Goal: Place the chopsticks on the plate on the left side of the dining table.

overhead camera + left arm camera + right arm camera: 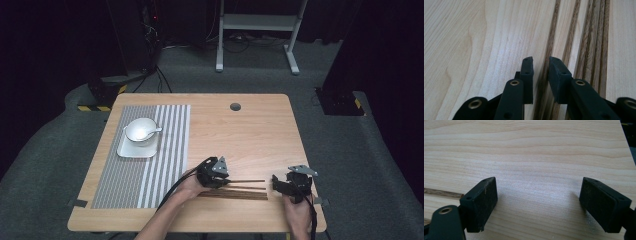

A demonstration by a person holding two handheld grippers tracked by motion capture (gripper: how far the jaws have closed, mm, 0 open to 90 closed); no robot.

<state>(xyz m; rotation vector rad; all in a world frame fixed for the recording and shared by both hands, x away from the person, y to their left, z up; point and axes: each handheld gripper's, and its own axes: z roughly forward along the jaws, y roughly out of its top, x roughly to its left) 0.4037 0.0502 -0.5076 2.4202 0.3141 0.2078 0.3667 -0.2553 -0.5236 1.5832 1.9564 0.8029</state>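
Several dark brown chopsticks [247, 192] lie side by side near the table's front edge. My left gripper [226, 181] is at their left ends, held in a hand. In the left gripper view it [541, 60] stands narrowly open, low over the wood, with one thin chopstick [552, 30] running between its jaws without clear contact. The other chopsticks [596, 37] lie to that one's right. My right gripper [276, 184] hovers just past the chopsticks' right ends. It [538, 181] is wide open over bare table, and a chopstick tip [441, 192] shows at the left.
A grey striped placemat [165, 150] covers the table's left part. On it stands a white square plate [125, 151] bearing a white bowl [134, 134] with a spoon [150, 131] in it. A round cable hole [235, 106] sits near the far edge.
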